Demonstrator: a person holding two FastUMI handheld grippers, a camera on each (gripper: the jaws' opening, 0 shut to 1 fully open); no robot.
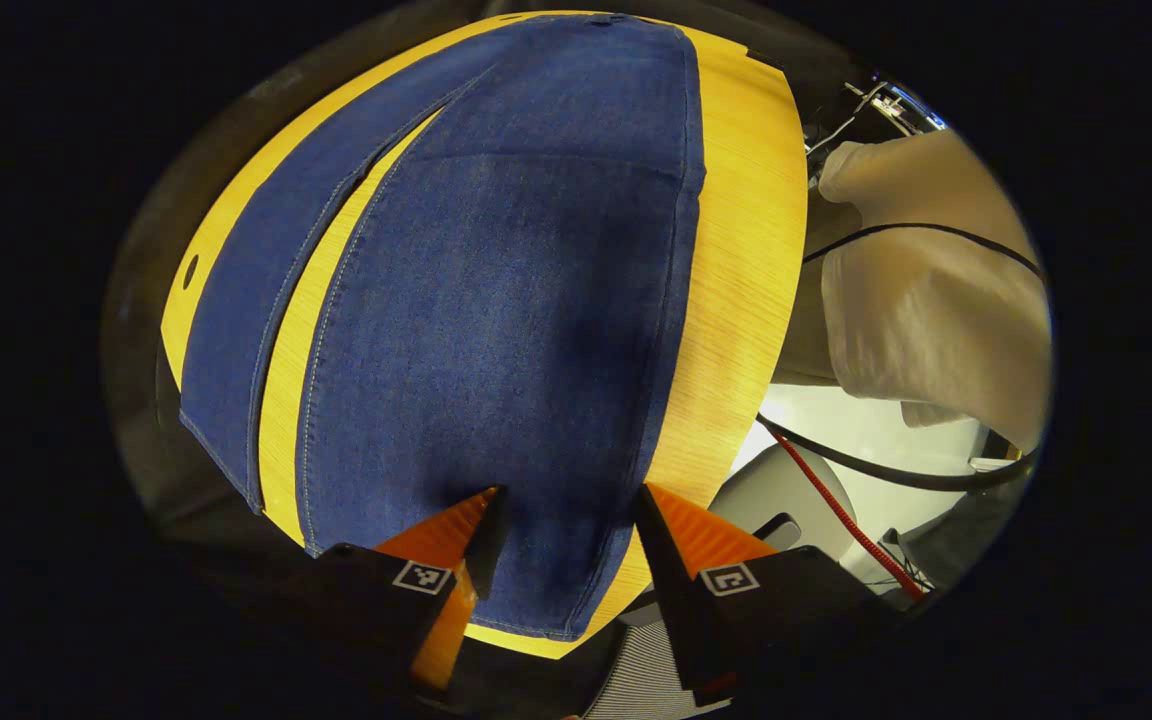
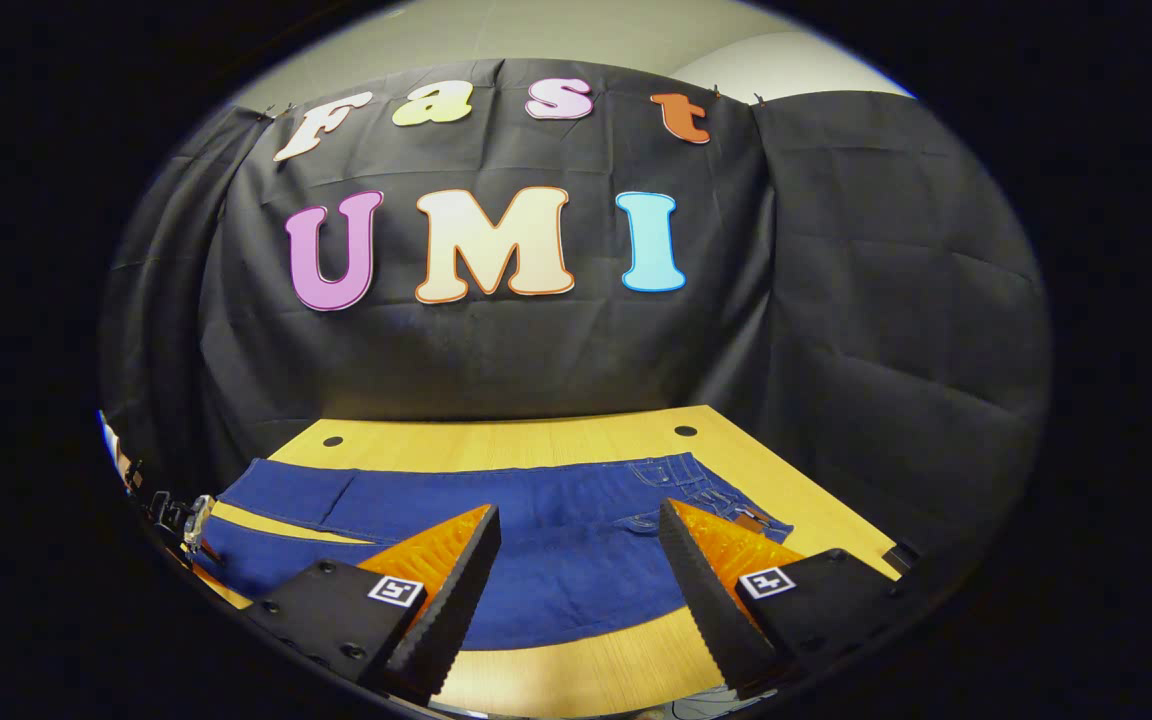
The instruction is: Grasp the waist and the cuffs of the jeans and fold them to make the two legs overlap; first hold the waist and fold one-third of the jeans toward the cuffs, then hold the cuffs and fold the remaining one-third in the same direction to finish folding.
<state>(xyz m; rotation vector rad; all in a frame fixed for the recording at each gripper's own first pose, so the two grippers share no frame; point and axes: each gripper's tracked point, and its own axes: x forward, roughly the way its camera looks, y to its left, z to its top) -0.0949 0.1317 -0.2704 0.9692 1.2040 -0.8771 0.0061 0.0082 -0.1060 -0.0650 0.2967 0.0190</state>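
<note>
Blue denim jeans [image 1: 496,330] spread flat on the yellow wooden table [image 1: 746,260], legs parted, my left gripper [image 1: 566,520] released above one leg near its cuff, my right gripper [image 2: 581,545] released before the waist, a pale sleeve [image 1: 926,300] beside the table.

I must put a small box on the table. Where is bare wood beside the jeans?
Bare table runs along the near edge, before the jeans; another strip lies behind them toward the black wall, and a thin gap splits the legs. The middle is crowded with denim.
</note>
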